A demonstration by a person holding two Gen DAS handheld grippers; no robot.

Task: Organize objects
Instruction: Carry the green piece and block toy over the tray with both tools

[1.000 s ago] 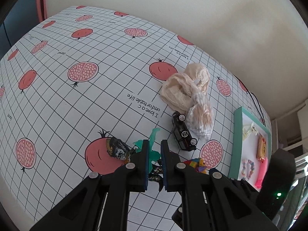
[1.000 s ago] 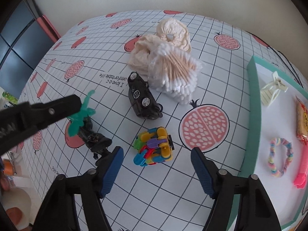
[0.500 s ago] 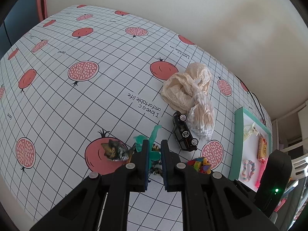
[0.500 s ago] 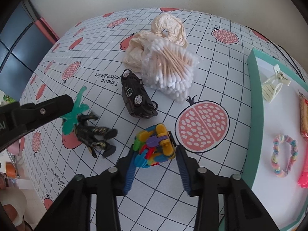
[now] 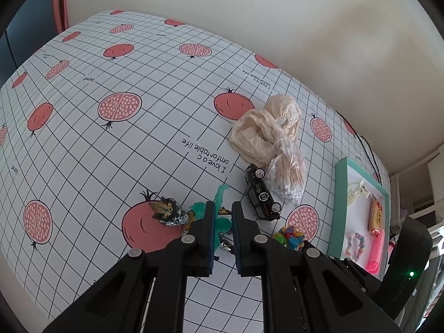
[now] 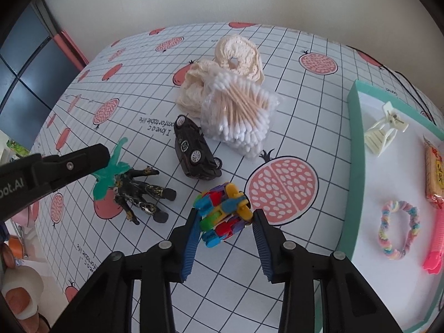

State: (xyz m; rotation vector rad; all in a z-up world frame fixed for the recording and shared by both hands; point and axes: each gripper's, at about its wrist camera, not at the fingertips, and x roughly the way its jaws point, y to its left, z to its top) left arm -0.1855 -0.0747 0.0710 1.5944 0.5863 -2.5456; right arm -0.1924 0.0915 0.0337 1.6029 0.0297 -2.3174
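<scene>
The right gripper [image 6: 225,219] grips the multicoloured block toy [image 6: 223,214] beside the teal tray [image 6: 350,166] only at its edges, so it may slip; the left gripper [image 5: 222,219] clamps a green cape [image 5: 222,194].

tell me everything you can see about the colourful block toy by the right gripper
The colourful block toy is a compact cluster of interlocked plastic pieces in blue, yellow, green, red and purple. It sits on the pomegranate-print tablecloth, just in front of the black toy car, apart from it. The right gripper has its blue-padded fingers on either side of it, pressing its sides.
</scene>
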